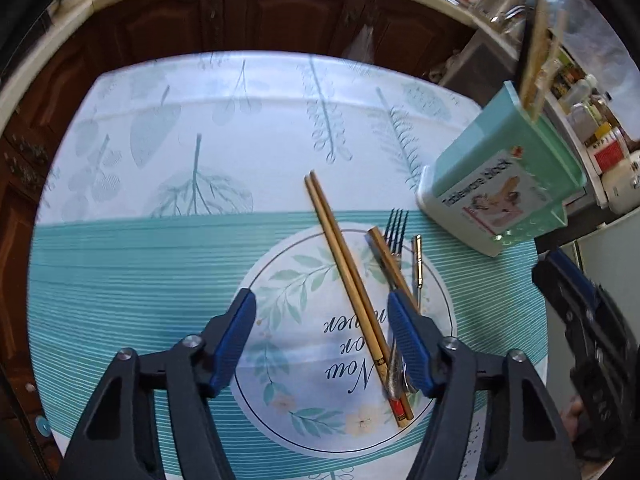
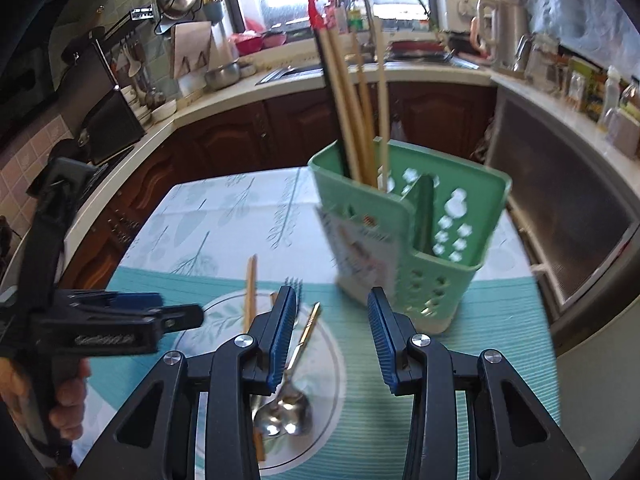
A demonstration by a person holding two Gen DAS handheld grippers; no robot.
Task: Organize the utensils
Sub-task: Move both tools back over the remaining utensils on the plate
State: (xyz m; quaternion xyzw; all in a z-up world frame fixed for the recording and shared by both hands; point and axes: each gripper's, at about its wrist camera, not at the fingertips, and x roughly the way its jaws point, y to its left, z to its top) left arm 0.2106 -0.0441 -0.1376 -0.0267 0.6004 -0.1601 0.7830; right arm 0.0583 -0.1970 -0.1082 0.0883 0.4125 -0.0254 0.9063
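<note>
On the kitchen table (image 1: 120, 264), the chopstick pair (image 1: 348, 276) runs lengthwise between the left gripper (image 1: 322, 342)'s parted, empty jaws; right gripper (image 2: 332, 336) likewise.

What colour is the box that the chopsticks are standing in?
The utensil holder is mint green with round holes in its sides; the right wrist view shows it best.

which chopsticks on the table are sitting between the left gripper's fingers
The long pair of chopsticks lying side by side, running diagonally across the printed circle. The other chopstick lies apart, beside the fork, past the left gripper's finger.
</note>
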